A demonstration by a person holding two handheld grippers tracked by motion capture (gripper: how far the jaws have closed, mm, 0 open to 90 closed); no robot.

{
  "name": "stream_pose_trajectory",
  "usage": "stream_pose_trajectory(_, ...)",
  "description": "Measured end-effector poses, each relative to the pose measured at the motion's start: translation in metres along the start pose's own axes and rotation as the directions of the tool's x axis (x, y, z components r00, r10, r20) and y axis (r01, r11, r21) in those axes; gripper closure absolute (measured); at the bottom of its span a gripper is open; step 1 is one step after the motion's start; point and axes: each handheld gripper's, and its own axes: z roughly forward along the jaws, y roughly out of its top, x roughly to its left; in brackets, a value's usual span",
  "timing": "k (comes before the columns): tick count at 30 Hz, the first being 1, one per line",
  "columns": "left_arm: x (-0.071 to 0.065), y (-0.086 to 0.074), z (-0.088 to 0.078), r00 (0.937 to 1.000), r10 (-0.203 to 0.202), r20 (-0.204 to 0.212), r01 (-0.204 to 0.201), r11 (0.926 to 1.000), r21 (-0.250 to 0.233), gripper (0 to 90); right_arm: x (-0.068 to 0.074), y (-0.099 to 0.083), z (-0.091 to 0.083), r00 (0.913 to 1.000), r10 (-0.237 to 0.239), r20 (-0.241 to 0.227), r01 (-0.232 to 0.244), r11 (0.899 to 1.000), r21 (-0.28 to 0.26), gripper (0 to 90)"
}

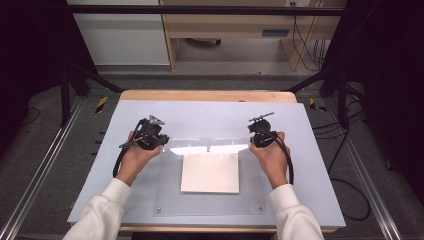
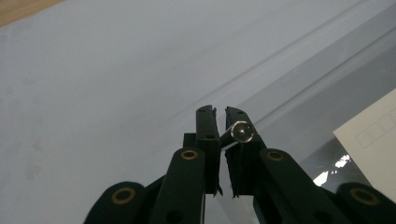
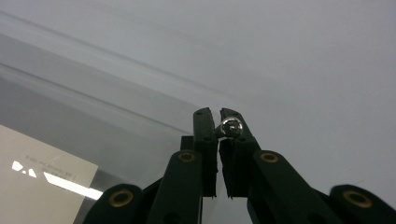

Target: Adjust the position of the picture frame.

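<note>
Tongs in both hands stand closed with nothing between them, the left tongs [image 1: 159,142] at the left far corner of the clear acrylic sheet [image 1: 250,200] and the right tongs [image 1: 256,141] at its right far corner. Judging by that, the step in hand is the approach to the sheet's far edge, and the next move calls for opening both and taking that edge evenly. Under the sheet lies a pale card [image 1: 210,173] on the grey counter [image 1: 310,180], between and nearer than both tongs.

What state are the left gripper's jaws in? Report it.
Shut. In the left gripper view the left gripper shows its two black jaws nearly together, only a thin slit between them, nothing held, above the clear acrylic sheet.
</note>
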Motion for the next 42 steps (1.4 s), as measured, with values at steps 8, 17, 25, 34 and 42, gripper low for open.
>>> stream_pose_trajectory(8,-0.001,-0.009,0.011,0.9994,-0.014,0.031,0.014,0.9999,0.009,83.8,0.003,-0.015,0.003,0.9999,0.010,-0.004,-0.010,1.000,0.022,85.8)
stream_pose_trajectory(17,0.002,-0.013,0.018,0.9993,-0.030,0.022,0.030,0.9993,0.022,84.0,0.001,-0.016,0.014,0.9997,0.018,-0.018,-0.017,0.999,0.027,85.8)
stream_pose_trajectory(25,0.003,-0.019,0.026,0.9988,-0.046,0.014,0.046,0.9988,0.018,84.2,0.002,-0.018,0.024,0.9996,0.019,-0.022,-0.019,1.000,0.020,85.7)
stream_pose_trajectory(34,0.003,-0.022,0.034,0.9973,-0.072,0.014,0.071,0.9973,0.018,84.2,0.000,-0.023,0.033,0.9989,0.031,-0.036,-0.031,0.999,0.018,85.6)
stream_pose_trajectory(42,0.002,-0.022,0.034,0.9972,-0.075,0.005,0.075,0.9970,0.018,84.2,-0.001,-0.023,0.034,0.9988,0.031,-0.037,-0.030,0.999,0.016,85.6)
